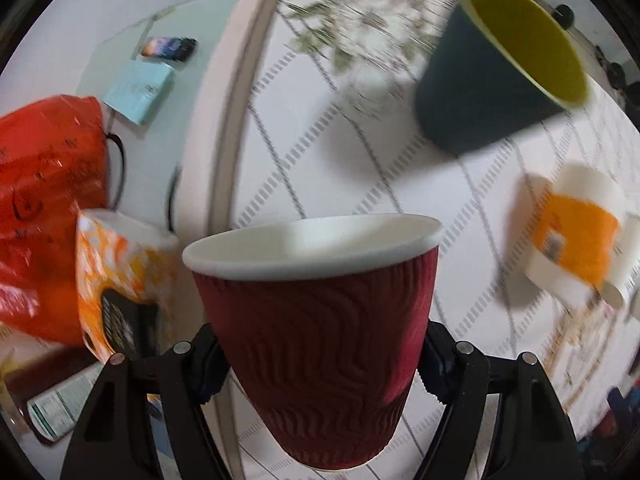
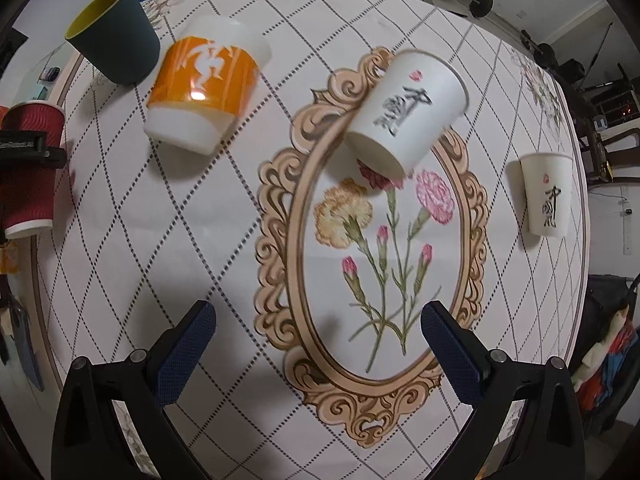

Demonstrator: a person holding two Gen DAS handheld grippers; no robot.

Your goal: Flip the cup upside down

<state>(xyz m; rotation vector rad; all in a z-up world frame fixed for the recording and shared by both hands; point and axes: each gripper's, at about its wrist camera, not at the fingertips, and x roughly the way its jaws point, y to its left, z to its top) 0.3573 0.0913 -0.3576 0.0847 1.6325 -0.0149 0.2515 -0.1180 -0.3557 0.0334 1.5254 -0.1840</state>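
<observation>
My left gripper (image 1: 320,356) is shut on a dark red ribbed paper cup (image 1: 316,344) with a white rim, held mouth up above the table. In the right wrist view the same red cup (image 2: 30,168) shows at the far left, clamped in black fingers. My right gripper (image 2: 318,344) is open and empty above the flower-print tablecloth (image 2: 160,240). A dark blue cup with a yellow inside (image 1: 496,68) (image 2: 112,32) and an orange-and-white cup (image 1: 576,240) (image 2: 204,84) stand nearby.
Two white paper cups with black lettering stand on the cloth, one at the centre (image 2: 408,112) and one at the right (image 2: 546,194). A red plastic bag (image 1: 48,208), an orange packet (image 1: 120,284), a blue booklet (image 1: 140,88) and a phone (image 1: 170,48) lie to the left.
</observation>
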